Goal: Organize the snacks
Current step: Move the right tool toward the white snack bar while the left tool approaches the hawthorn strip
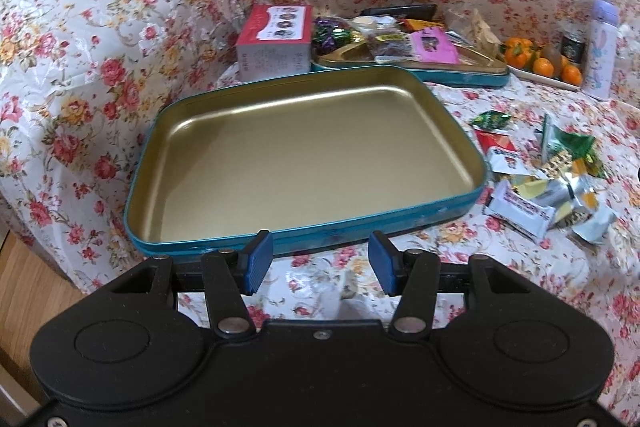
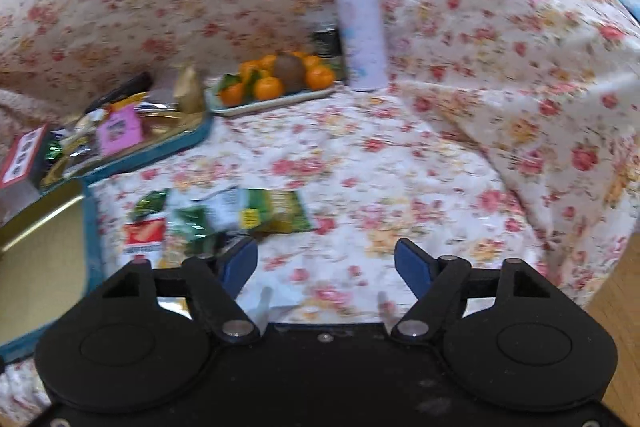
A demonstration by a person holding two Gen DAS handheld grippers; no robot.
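Note:
An empty teal tin [image 1: 308, 163] with a gold inside lies on the flowered cloth in the left wrist view; its right edge [image 2: 90, 227] shows at the left of the right wrist view. Behind it a second teal tin [image 1: 460, 75] [image 2: 172, 143] holds several wrapped snacks. A loose pile of snack packets [image 1: 540, 179] [image 2: 208, 219] lies right of the empty tin. My left gripper [image 1: 321, 263] is open just in front of the tin's near rim, nothing between its blue pads. My right gripper [image 2: 326, 267] is open over bare cloth, the pile just beyond its left finger.
A red and white box [image 1: 276, 39] [image 2: 24, 151] stands at the back left. A tray of oranges [image 1: 540, 67] [image 2: 276, 83], a dark jar [image 2: 326, 41] and a lilac bottle [image 1: 600, 47] [image 2: 362, 27] stand at the back right. Wooden floor [image 2: 616, 307] shows past the cloth's edges.

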